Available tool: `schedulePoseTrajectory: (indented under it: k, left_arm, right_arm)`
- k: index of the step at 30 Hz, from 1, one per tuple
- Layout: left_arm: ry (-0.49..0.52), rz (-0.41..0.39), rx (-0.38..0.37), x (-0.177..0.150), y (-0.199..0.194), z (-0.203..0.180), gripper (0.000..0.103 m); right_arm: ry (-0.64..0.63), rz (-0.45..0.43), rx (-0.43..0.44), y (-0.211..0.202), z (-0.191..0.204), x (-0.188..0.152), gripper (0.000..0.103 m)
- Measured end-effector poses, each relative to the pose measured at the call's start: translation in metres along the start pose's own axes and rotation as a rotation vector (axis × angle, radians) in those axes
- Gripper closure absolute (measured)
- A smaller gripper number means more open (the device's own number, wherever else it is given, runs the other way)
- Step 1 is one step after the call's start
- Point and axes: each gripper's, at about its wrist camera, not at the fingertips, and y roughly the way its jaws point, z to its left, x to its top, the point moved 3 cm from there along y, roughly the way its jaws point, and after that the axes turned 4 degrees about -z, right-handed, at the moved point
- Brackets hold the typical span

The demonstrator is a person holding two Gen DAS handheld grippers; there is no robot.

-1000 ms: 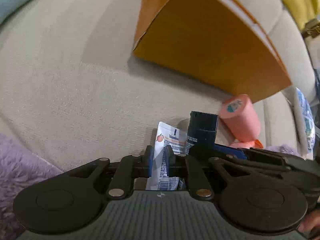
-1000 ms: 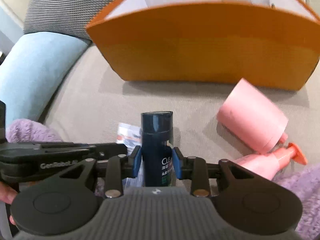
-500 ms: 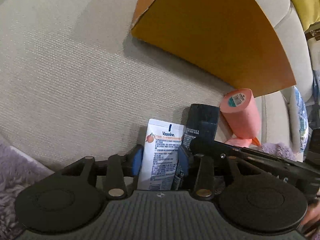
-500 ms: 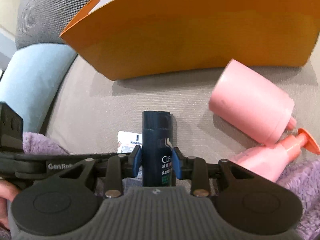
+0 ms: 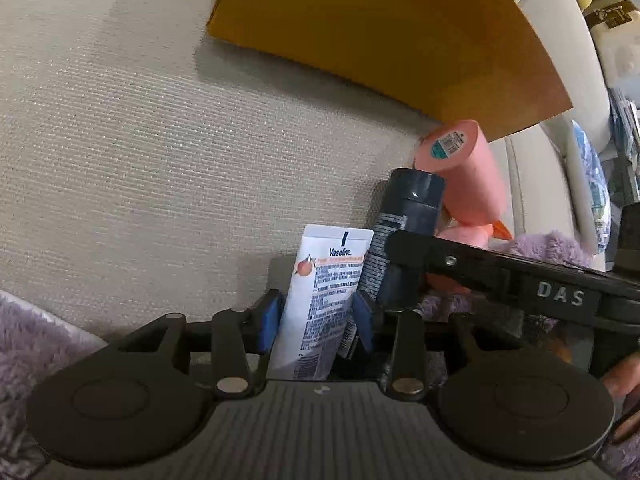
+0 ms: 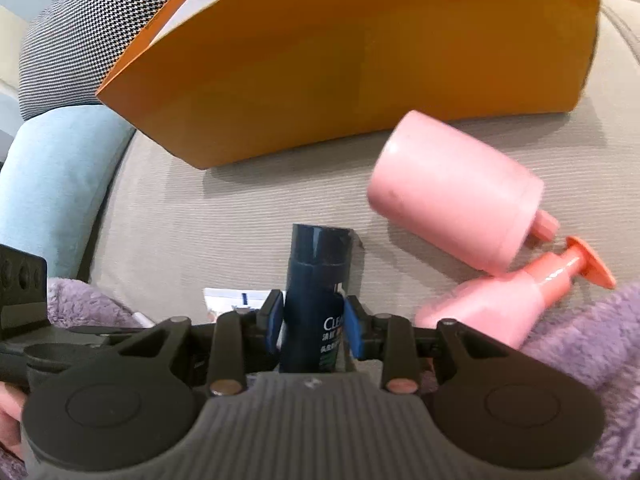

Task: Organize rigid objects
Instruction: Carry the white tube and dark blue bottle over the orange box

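The Vaseline tube (image 5: 326, 300) is seen between the blue pads of the left claw (image 5: 316, 316), its long axis running out along the fingers toward the orange box (image 5: 380, 32); the jaws are closing on it, and contact on both sides cannot be confirmed. The dark bottle (image 6: 316, 296) is clenched by the right claw (image 6: 310, 320), likewise pointing at the box. Both lie on the sofa (image 5: 120, 160) short of the box, the pink bottles (image 6: 456, 196) to their right. Against a second ago, the tube is turned flat-face up and the box looms closer.
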Motion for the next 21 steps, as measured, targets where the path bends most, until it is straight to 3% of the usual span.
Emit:
schedulePoseTrajectory:
  k: [7, 11, 21]
  left_arm:
    - [0.055, -0.022, 0.032, -0.006, 0.003, -0.012, 0.064]
    - [0.092, -0.101, 0.053, -0.014, -0.007, -0.020, 0.080]
    - [0.067, -0.321, -0.033, -0.006, -0.061, -0.022, 0.084]
  right_arm:
    - [0.031, -0.012, 0.016, -0.002, -0.010, -0.003, 0.069]
    - [0.015, -0.026, 0.025, -0.007, -0.008, -0.004, 0.069]
    - [-0.089, -0.111, 0.046, -0.040, 0.004, -0.001, 0.070]
